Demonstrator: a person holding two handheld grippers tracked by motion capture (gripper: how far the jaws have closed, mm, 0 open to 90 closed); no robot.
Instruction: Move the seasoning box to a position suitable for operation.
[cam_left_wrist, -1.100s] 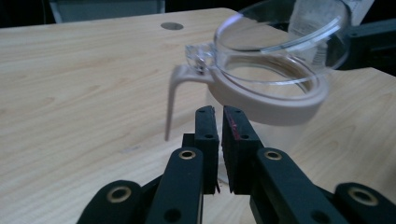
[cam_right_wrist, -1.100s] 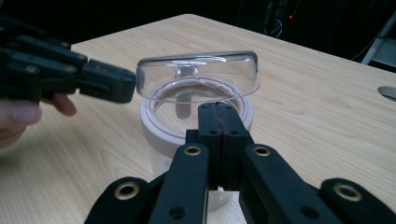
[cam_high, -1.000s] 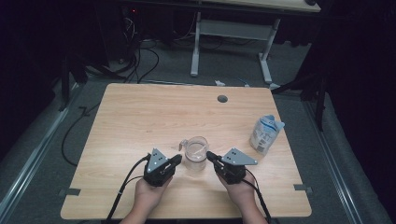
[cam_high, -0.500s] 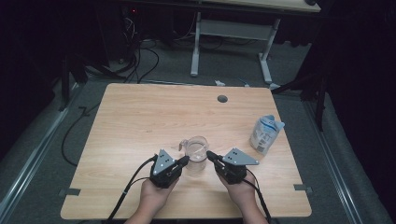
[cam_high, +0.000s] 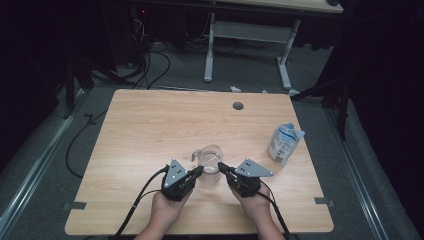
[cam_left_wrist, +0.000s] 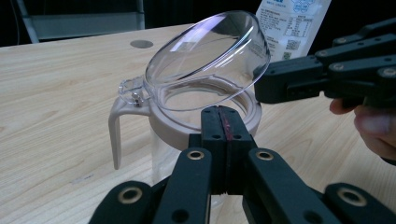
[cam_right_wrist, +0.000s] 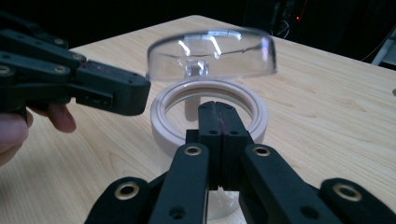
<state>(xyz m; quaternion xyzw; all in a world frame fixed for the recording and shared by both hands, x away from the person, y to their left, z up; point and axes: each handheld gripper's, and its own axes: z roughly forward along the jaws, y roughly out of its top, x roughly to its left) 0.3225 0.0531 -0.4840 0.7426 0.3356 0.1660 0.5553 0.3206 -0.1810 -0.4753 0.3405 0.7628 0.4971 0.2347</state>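
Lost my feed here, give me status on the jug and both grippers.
Left gripper and right gripper shut, flanking the jug. Lid hinged up, open. Milk carton off right, nothing obstructing.

Light wood desk (cam_high: 150, 130), round grommet hole (cam_high: 238, 106) near its far edge, right of centre. White and blue printed pouch (cam_high: 285, 144) standing upright near the desk's right edge, top torn open, well apart from the hole. Grey carpet floor (cam_high: 60, 165) around the desk, black cables (cam_high: 155, 65) trailing on it at far left. Second desk frame with white legs (cam_high: 210, 50) behind. Tape marks (cam_high: 322, 201) at the near desk corners. Dark background.
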